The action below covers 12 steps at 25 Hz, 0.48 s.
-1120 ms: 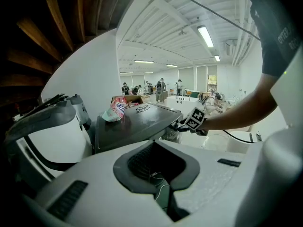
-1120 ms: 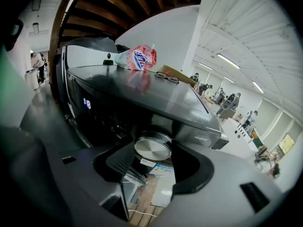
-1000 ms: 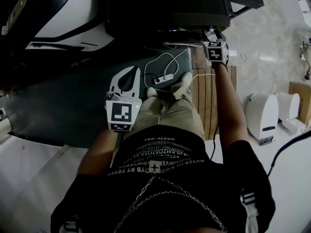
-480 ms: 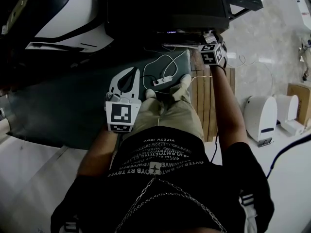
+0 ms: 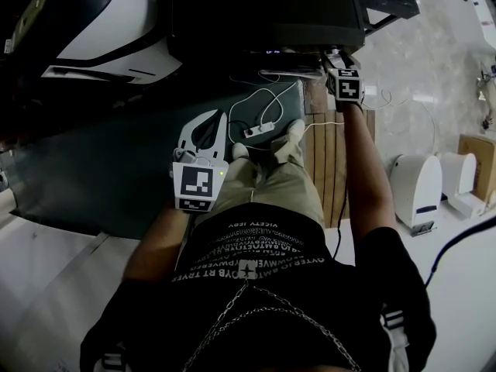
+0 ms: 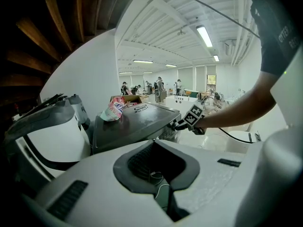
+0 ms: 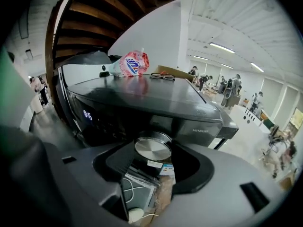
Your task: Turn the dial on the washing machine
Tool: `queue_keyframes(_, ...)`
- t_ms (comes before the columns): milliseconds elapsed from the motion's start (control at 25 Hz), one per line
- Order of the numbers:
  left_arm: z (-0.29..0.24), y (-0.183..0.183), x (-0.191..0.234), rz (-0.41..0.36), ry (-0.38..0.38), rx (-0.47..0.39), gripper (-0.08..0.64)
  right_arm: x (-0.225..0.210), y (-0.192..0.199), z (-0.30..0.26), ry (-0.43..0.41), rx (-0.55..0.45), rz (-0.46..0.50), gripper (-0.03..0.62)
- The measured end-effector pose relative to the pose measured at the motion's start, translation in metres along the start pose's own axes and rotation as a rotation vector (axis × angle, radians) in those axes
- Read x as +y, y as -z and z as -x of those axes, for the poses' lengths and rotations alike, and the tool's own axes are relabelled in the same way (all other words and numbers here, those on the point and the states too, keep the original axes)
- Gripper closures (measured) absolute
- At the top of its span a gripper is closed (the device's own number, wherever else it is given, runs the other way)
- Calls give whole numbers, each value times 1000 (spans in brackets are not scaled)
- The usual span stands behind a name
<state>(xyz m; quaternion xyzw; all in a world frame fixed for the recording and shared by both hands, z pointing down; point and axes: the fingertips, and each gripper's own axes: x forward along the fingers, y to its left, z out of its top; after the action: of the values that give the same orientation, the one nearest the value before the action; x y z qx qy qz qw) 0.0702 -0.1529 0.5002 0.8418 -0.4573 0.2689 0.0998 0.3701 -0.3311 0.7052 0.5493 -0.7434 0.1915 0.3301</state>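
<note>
Dark washer front (image 7: 118, 110), round brushed-silver dial (image 7: 153, 148) seemingly clamped

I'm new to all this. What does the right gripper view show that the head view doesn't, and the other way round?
Only the right gripper view shows the silver dial, gripped between the jaws, plus a pink packet and a pair of glasses on the machine's lid. Only the head view shows the person's legs, the left gripper, shut and held away from the machine, and a power strip on the floor. Both show the dark washing machine with the right gripper at its front.
</note>
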Motion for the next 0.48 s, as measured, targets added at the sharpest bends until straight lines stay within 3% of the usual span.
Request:
queue_keyframes(80, 0, -1, 0, 0, -4, -1, 555, -1, -1, 2, 15, 4, 32, 354)
queue_keyframes(280, 1, 5, -1, 9, -11, 9, 555, 4, -5, 5, 157, 6, 309, 353)
queue_keyframes(400, 0, 11, -1, 23, -11, 24, 555, 8, -1, -3, 165, 42, 359, 364)
queue_keyframes(480, -1, 12, -2, 25, -8, 28, 555, 7, 2, -6, 157, 56, 337, 359)
